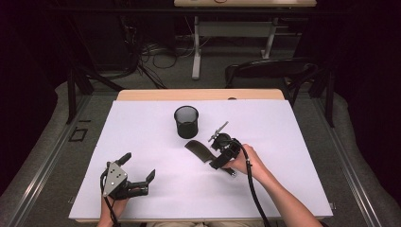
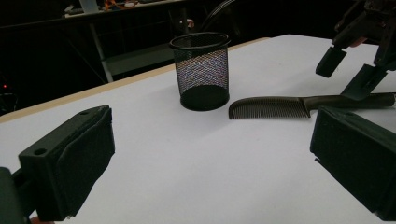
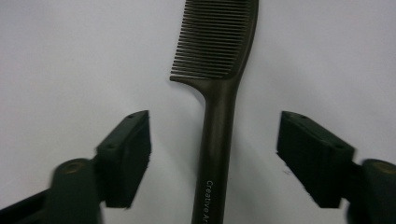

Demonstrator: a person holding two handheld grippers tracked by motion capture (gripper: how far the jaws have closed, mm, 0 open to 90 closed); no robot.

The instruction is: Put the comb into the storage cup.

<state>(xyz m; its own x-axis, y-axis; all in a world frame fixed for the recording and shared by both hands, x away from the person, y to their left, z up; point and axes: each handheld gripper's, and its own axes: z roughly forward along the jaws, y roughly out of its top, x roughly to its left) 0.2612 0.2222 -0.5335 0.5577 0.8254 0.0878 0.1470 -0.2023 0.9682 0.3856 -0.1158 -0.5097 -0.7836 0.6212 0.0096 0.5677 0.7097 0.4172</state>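
Note:
A dark comb (image 1: 197, 150) lies flat on the white table, teeth end toward a black mesh cup (image 1: 186, 122) that stands upright behind it. My right gripper (image 1: 220, 158) points down over the comb's handle. In the right gripper view its jaws stand on either side of the handle (image 3: 219, 121) with a gap on both sides, so the right gripper (image 3: 215, 123) is open. My left gripper (image 1: 138, 166) rests open at the front left, nothing between its jaws. The left gripper view shows the cup (image 2: 202, 70), the comb (image 2: 268, 107) and the right gripper (image 2: 346, 74) beyond.
The white sheet (image 1: 142, 123) covers most of the wooden table top. A dark chair (image 1: 269, 68) stands behind the table's far right edge, and a second table's legs (image 1: 196, 47) and cables lie farther back on the floor.

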